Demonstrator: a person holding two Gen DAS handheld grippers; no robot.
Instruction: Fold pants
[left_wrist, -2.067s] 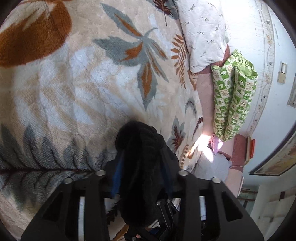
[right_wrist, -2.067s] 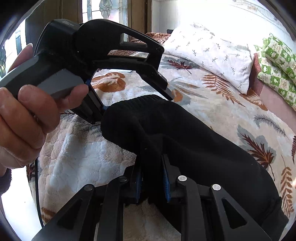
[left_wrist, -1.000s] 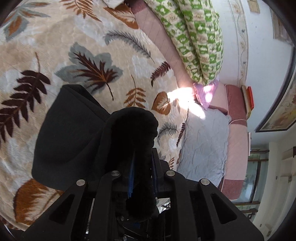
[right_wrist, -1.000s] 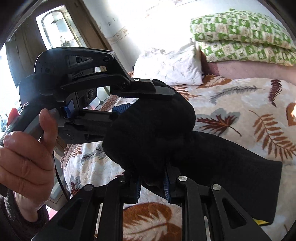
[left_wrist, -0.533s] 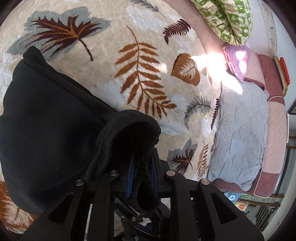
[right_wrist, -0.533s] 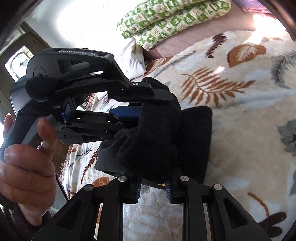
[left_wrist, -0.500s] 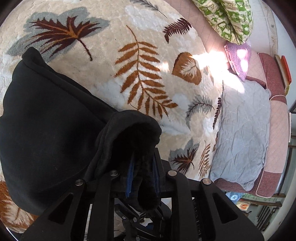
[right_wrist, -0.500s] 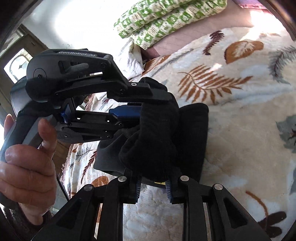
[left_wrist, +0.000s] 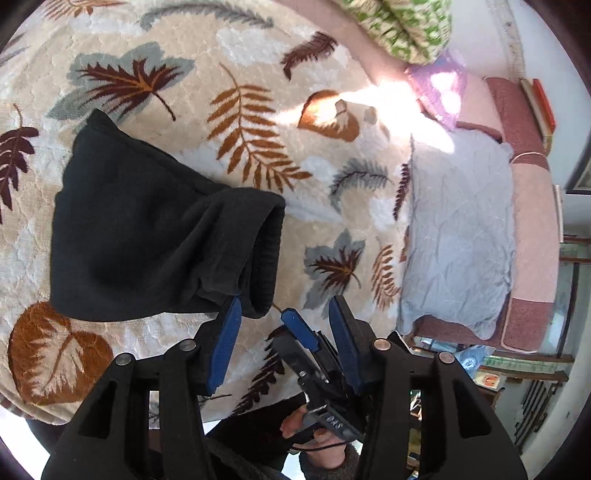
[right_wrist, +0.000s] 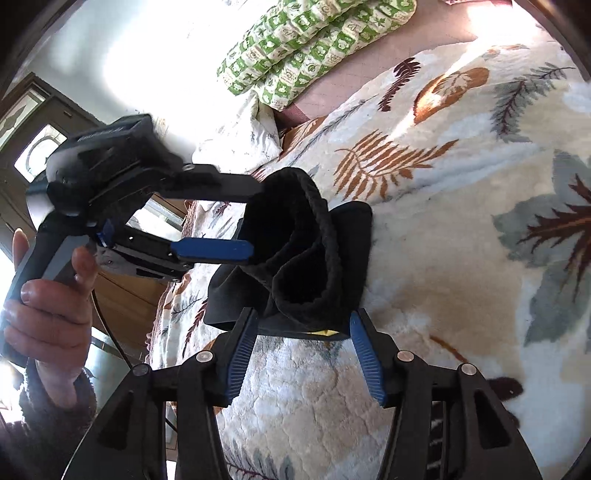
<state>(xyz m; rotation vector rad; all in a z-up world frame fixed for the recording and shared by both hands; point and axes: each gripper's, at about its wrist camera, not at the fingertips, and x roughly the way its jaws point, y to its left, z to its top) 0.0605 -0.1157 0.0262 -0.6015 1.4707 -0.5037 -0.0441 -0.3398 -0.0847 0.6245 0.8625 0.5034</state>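
We judge the main risk to lie in the bed's plush leaf-print blanket (left_wrist: 258, 74): its quilted, fleecy pile is soft and uneven, so a freshly laid fold can sag or creep on it, and a fingertip coming in low could snag the pile instead of the garment.

The black pants (left_wrist: 147, 236) lie bunched near the near edge of the bed, towards its foot-side corner in the left wrist view. They are thick, matte knit fabric, already doubled into a rough rectangle, but the ribbed waistband (right_wrist: 317, 236) stands up as an open, rolled tube rather than lying flat. We think that springy cuff could flop back and undo the fold, or leave a lump under the next one.

The left gripper (left_wrist: 284, 321) has its jaws opening; in its own view nothing sits between the blue ribbed pads, and the left pad is just at the edge of the cloth. If it drags away while touching, we could pull the layer askew. In the right wrist view its lower finger (right_wrist: 210, 247) reaches to the waistband's side.

The right gripper (right_wrist: 299, 332) is likewise opening, the waistband's lower edge just ahead of its gap, not pinched as far as we can see. A small yellow tag (right_wrist: 321, 333) peeks out beneath the fabric there and might catch a pad.
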